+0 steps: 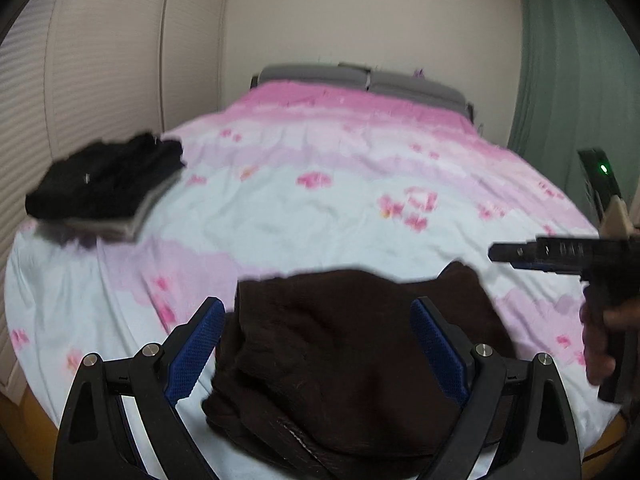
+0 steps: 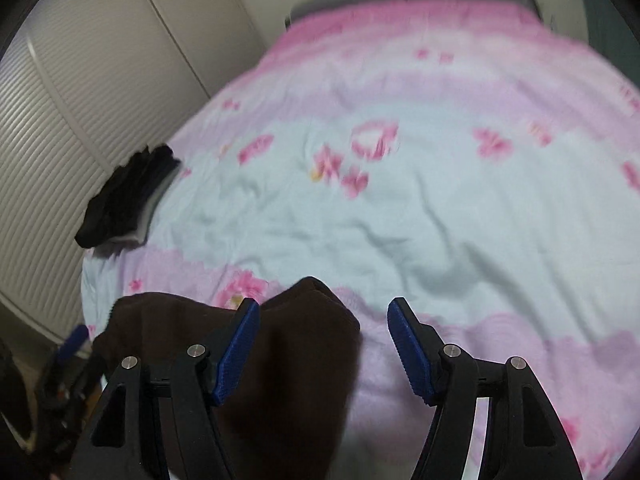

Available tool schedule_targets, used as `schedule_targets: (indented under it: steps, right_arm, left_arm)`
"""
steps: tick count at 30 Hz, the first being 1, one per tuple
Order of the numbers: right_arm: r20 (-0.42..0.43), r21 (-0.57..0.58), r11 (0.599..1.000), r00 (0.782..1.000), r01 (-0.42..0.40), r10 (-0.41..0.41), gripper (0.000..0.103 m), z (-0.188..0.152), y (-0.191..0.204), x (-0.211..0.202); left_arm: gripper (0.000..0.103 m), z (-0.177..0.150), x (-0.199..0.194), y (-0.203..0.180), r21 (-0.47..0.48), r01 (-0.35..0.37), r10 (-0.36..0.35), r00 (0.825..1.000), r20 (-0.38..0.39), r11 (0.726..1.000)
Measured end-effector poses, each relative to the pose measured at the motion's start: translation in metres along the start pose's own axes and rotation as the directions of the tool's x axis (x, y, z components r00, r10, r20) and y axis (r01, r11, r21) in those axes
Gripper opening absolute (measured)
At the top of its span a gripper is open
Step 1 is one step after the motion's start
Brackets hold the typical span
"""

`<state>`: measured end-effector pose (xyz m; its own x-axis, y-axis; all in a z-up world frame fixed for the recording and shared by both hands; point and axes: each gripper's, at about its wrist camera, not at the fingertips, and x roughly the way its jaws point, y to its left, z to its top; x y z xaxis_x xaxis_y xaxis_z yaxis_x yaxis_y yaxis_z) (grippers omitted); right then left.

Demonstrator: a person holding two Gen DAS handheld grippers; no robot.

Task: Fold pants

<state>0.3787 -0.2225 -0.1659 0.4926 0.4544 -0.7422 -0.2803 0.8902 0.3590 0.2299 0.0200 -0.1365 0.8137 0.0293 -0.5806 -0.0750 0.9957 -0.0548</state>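
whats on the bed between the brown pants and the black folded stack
Nothing: in the left wrist view, only bare floral bedspread lies between the brown pants near the camera and the black folded stack by the left edge. The right wrist view agrees.

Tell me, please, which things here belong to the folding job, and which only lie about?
Job: dark brown pants; left gripper; right gripper.
Lying about: stack of folded dark clothes; flowered bedcover; green curtain.
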Motion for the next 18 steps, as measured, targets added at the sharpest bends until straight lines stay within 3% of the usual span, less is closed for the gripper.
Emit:
schedule_targets:
  steps: [5,7,9,12,16,18]
  right_arm:
    - [-0.095,0.037,0.997,0.993,-0.071,0.074,0.066,-0.003,-0.009,0.041]
    - [-0.106,0.055,0.994,0.989,-0.096,0.102,0.043,-0.008,-0.013,0.05]
    - [-0.11,0.069,0.993,0.989,-0.092,0.099,0.036,-0.012,-0.014,0.056]
    - [-0.077,0.085,0.994,0.995,-0.064,0.071,0.029,-0.013,-0.013,0.055]
    - [-0.038,0.106,0.992,0.997,-0.062,0.067,0.028,-0.016,-0.016,0.052]
    - [-0.005,0.076,0.996,0.999,-0.052,0.052,0.036,-0.02,-0.009,0.045]
  left_arm:
    - [0.095,-0.019,0.028,0.016,-0.023,-0.07,0.068,0.993,-0.095,0.997]
    - [0.096,-0.028,0.043,0.026,-0.048,-0.102,0.093,0.983,-0.158,0.994]
    - [0.097,-0.037,0.051,0.034,-0.073,-0.097,0.082,0.979,-0.188,0.993]
    - [0.099,-0.041,0.051,0.033,-0.05,-0.109,0.1,0.982,-0.16,0.993]
    - [0.099,-0.044,0.051,0.035,-0.048,-0.115,0.107,0.983,-0.146,0.992]
    - [0.099,-0.045,0.049,0.035,-0.054,-0.114,0.105,0.983,-0.151,0.992]
